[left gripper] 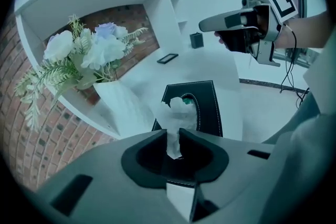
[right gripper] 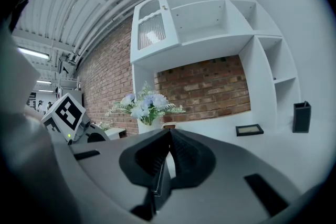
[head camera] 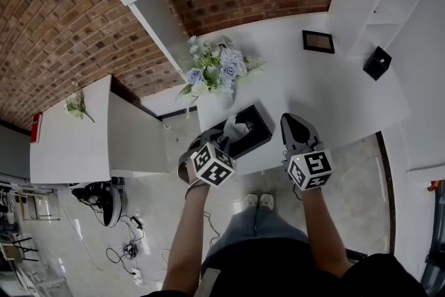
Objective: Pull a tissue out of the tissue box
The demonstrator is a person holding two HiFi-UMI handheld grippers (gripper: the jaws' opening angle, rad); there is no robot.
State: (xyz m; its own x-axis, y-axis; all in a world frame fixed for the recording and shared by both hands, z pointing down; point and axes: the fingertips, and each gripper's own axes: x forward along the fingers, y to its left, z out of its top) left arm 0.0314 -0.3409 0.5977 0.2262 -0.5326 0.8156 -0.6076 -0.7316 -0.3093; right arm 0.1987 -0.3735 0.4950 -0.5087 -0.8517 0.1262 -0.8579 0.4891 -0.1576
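Observation:
A black tissue box [head camera: 249,133] stands near the front edge of the white counter [head camera: 334,94], with a white tissue [head camera: 238,126] sticking up from its slot. My left gripper [head camera: 224,141] points steeply down at the box. In the left gripper view its jaws [left gripper: 173,132] are shut on the upper end of the tissue [left gripper: 177,113], above the box [left gripper: 206,107]. My right gripper [head camera: 293,122] hovers to the right of the box, roughly level, shut [right gripper: 170,132] with nothing in it. It also shows in the left gripper view as the right gripper [left gripper: 210,23].
A white vase of pale flowers [head camera: 217,68] stands just behind the box. Farther back on the counter are a small picture frame [head camera: 318,42] and a black holder [head camera: 377,62]. White shelves and a brick wall rise behind. A lower white table [head camera: 69,142] sits at the left.

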